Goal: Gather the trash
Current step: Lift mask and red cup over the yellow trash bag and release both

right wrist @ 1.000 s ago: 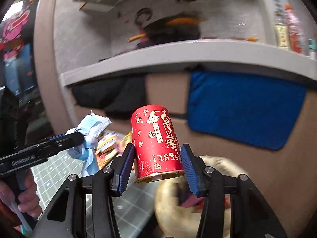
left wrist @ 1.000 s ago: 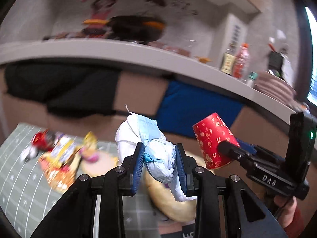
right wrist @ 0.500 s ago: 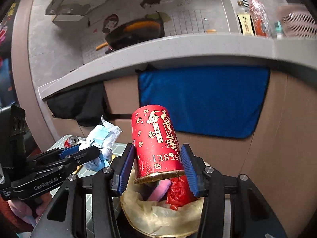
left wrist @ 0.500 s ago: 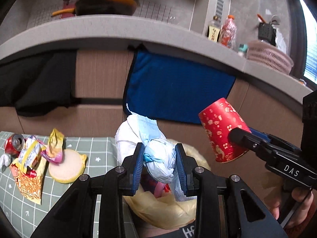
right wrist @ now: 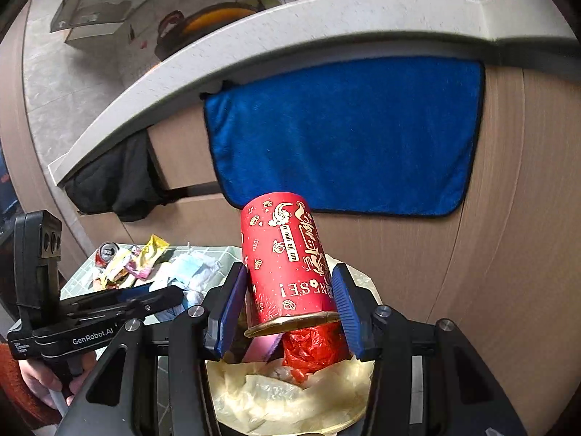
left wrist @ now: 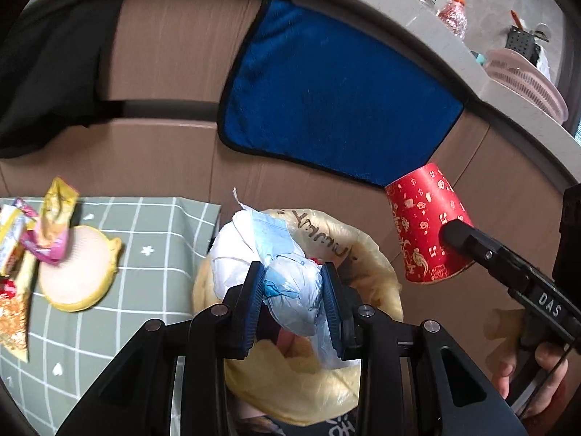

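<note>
Left gripper [left wrist: 292, 296] is clamped on a crumpled white and pale-blue tissue wad [left wrist: 279, 272], held directly above the yellow plastic-lined trash bin [left wrist: 377, 265]. Right gripper [right wrist: 287, 309] is closed on an inverted red paper cup with gold print [right wrist: 290, 258], its rim just over the same bin, where red and pink scraps already lie.

Judgement: release each item only once it sits squarely over the opening, one gripper at a time, so the cup does not tip off the liner's rim. Beyond the left gripper, snack wrappers [left wrist: 43, 225] remain on the green checked tabletop [left wrist: 152, 272].
</note>
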A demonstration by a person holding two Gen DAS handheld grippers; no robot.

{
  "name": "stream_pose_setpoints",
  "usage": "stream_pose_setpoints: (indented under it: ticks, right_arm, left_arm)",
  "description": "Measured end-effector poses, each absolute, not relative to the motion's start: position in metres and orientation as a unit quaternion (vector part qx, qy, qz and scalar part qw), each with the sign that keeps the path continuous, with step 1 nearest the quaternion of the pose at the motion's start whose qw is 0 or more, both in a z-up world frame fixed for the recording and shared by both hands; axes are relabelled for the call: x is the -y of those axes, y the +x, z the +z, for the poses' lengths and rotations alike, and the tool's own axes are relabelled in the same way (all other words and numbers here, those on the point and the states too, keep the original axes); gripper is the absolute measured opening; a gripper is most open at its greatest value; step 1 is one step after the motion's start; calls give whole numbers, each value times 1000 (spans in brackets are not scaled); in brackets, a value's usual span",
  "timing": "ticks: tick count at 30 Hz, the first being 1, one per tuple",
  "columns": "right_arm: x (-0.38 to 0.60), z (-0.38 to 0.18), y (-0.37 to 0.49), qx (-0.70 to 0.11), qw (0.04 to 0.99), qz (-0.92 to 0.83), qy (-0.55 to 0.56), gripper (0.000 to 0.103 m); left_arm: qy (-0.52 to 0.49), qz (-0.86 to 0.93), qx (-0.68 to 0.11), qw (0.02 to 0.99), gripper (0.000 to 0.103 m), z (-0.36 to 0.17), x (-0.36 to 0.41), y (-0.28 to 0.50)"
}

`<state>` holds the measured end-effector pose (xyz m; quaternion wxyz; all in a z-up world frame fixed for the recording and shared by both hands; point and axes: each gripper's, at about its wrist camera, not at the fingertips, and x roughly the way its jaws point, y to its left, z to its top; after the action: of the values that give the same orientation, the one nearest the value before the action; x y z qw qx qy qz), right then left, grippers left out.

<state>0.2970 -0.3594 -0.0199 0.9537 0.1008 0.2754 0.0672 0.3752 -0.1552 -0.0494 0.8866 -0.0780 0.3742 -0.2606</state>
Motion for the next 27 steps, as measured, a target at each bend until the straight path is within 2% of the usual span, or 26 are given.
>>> stream_pose_setpoints:
  ticks: [3, 8, 9, 18, 21, 27]
  right_arm:
    - [363, -26, 304, -283, 952, 62, 101, 46]
    - [365, -37, 314, -297, 947, 57, 104, 46]
    - [365, -39, 315, -300, 947, 57, 103, 46]
    - [345, -63, 333, -332, 936, 71, 97, 48]
    - [339, -73, 342, -351, 927, 76, 108, 54]
    - [331, -68, 339, -349, 927, 80, 110, 55]
  left_arm:
    - [-83, -284, -403, 866, 33, -65, 168, 394]
    - [-129, -318, -429, 836, 51, -80, 169, 408]
    - [-142, -316, -425, 836, 52, -79, 164, 407]
    - [-147, -247, -363, 887, 53, -47, 123, 383]
    - [-139, -250, -359, 888, 53, -39, 117, 376]
    - [-147, -261, -345, 889, 53, -24, 105, 364]
